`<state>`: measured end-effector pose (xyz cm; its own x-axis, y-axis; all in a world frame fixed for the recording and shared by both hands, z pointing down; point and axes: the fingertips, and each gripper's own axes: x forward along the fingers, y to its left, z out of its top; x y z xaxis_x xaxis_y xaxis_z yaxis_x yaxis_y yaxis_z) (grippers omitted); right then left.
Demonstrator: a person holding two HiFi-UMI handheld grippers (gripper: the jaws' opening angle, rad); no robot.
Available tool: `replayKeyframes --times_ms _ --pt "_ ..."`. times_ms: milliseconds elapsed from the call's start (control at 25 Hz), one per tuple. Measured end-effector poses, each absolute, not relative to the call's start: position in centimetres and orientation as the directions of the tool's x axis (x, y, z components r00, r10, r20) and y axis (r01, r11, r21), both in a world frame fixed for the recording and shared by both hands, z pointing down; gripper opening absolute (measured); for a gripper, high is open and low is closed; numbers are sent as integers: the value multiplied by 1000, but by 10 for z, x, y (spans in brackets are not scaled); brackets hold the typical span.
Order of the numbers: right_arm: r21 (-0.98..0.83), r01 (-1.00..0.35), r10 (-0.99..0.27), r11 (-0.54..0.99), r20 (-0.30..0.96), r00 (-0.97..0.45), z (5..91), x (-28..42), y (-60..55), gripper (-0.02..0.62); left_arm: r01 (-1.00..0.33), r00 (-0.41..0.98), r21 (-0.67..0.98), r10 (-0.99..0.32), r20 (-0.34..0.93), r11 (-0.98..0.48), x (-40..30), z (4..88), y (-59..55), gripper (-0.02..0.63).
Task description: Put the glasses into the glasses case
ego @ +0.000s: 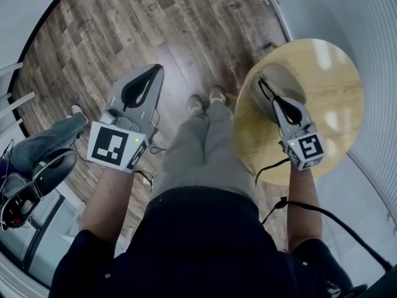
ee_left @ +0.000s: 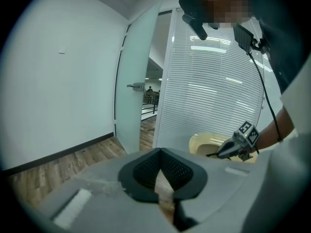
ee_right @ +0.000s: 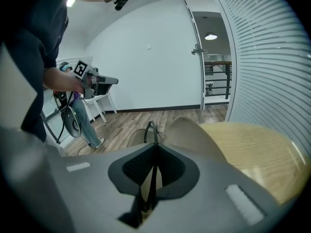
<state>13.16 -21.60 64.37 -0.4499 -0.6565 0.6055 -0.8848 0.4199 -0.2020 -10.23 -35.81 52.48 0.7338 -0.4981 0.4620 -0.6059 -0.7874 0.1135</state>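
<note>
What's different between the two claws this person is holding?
The right claw pinches black glasses; the left claw is shut on nothing. The right claw hangs over the tan glasses case on the round table; the left claw is over wooden floor. Both are grey, with marker cubes.

Both forearms out in front of me, left forearm (ego: pixel 105 197) and right forearm (ego: pixel 304 197), bare below dark sleeves. My left tool (ee_left: pixel 160 152) pointed forward and slightly down, jaws together, nothing between them. My right tool (ee_right: pixel 155 149) tilted down, jaws pinched on the thin black frame of the glasses (ee_right: pixel 151 127).
</note>
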Motion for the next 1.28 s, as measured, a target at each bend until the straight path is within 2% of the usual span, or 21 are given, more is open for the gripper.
replayKeyframes --times_ms 680,1280 --pt "-130 -878 -572 460 713 -405 654 120 -220 26 -628 720 130 -509 471 -767 -119 527 -363 5" --pt "-117 -868 -536 483 744 -399 659 110 -216 32 -648 706 107 -541 457 -754 -128 512 -352 5"
